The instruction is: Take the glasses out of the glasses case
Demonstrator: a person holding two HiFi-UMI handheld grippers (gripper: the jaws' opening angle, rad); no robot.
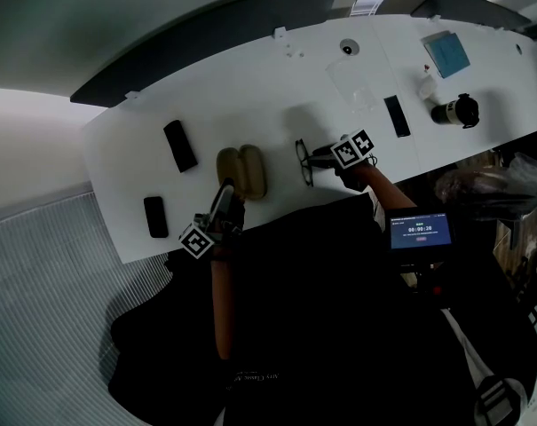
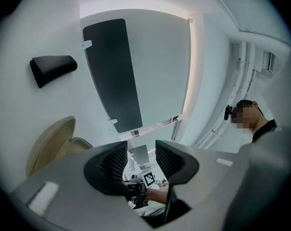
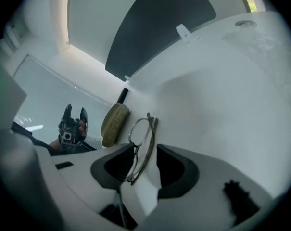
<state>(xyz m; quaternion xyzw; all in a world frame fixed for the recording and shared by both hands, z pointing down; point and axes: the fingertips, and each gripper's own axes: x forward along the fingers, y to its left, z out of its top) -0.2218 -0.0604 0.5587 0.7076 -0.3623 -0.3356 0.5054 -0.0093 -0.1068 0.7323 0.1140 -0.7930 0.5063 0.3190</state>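
Glasses [image 3: 144,138] rest on the desk [image 1: 250,96] near its front edge, outside the glasses case [image 1: 241,172], apparently delivered. The right tongs [image 3: 146,154] straddle them, released. The left tongs [image 2: 140,153] are parted and empty.

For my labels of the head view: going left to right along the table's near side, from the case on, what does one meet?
case → glasses → black slab → black flask

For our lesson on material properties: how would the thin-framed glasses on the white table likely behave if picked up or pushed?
The glasses have a thin wire-like frame, so they are probably light and could bend under a hard squeeze. Lying folded flat on the smooth table, they would likely slide when pushed, not roll or tip.
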